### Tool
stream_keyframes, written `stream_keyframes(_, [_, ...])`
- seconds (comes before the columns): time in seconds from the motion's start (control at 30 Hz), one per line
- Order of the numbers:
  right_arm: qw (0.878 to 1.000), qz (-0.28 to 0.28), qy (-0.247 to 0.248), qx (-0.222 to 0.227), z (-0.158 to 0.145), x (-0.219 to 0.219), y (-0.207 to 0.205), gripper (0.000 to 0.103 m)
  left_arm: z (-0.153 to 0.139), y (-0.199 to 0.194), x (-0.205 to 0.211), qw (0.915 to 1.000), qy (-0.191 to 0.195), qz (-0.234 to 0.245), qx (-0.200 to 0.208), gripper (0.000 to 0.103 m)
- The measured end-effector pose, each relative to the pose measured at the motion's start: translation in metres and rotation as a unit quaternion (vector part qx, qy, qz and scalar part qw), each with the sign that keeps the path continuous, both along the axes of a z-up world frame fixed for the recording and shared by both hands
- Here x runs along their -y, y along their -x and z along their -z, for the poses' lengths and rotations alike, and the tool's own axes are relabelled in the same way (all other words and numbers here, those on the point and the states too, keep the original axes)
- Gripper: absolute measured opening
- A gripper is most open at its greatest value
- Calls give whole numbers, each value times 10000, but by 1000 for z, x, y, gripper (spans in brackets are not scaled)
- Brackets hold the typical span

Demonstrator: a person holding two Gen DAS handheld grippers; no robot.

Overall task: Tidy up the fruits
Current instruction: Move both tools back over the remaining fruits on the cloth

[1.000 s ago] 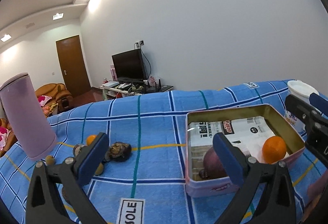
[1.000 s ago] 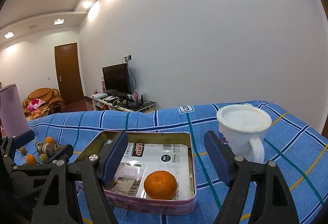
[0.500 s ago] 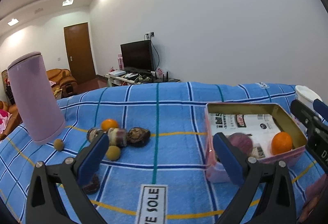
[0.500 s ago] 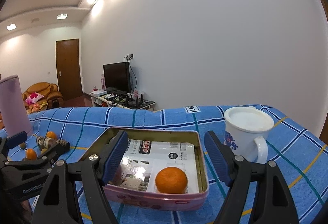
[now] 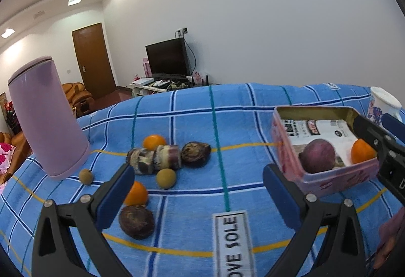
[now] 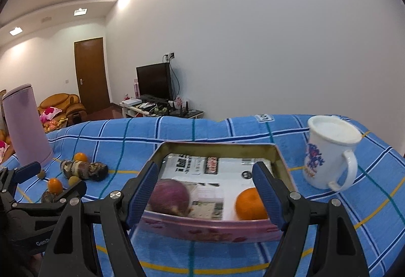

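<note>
Loose fruits [image 5: 162, 160] lie by the purple tumbler [image 5: 45, 120]; small, round, likely to roll, best pinched across the middle. The left gripper [image 5: 197, 188] hangs wide open, empty. The tin [image 6: 215, 191] holds two fruits; the right gripper [image 6: 207, 191] gapes empty.

A table draped in a blue plaid cloth [image 5: 192, 125] carries everything. At its left stands a tall lilac cylinder [image 5: 45, 120], upright. Beside its base lies a small brownish round fruit [image 5: 85, 176]. Near the middle, 2 oranges [image 5: 154, 142] [image 5: 136, 194], a banded purple-and-cream piece [image 5: 155, 162], 2 dark wrinkled fruits [image 5: 196, 153] [image 5: 136, 221] and a yellowish round fruit [image 5: 165, 178] lie loosely grouped. To the right rests an open pink tin [image 6: 210, 229], and just beyond it a white mug [image 6: 329, 150] with a floral print.
</note>
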State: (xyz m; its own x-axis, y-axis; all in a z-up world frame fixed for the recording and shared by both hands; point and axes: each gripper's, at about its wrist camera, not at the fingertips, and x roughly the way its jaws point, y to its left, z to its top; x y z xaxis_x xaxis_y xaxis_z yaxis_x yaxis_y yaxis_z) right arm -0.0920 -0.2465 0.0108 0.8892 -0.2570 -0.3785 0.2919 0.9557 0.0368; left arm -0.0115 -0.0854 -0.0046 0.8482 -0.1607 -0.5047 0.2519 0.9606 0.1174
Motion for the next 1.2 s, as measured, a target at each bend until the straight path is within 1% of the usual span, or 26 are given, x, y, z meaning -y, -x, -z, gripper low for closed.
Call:
stream_keyframes(0.13, [9999,-34,-65,-87,3,-13,-8,78,0,-8,-16,9999,34,-89,-33,103])
stream_keyframes(0.27, [9998,-121,-114,-138,4,-29,-17,78,-1,-12,-31,9998,-24,-180,76,103])
stream_keyframes(0.33, [9996,-155,-169,-163,4,-37,-22,78,-2,-16,-42,9995,101,-267,108,103])
stream_keyframes(0.43, [9993,-236,-225,-208,6,-50,-30,78,-4,-20,-53,9992,142,-351,153,103])
stream_keyframes(0.73, [9980,-533,-225,-255,8,-86,-49,78,-1,-31,-67,9991,71,-401,73,103])
stream_keyframes(0.87, [9974,-628,-248,-272,8,-94,-53,78,-1,-32,-73,9990,-4,-444,74,103])
stream_keyframes(1.03, [9967,-712,-286,-282,9,-101,-56,78,0,-41,-88,9974,-260,-668,30,103])
stream_keyframes(1.07, [9965,-729,-302,-290,9,-102,-56,78,0,-45,-94,9972,-247,-711,-32,103])
stream_keyframes(1.2, [9935,-959,-394,-478,12,-107,-58,78,-2,-63,-135,9937,108,-1054,-361,103])
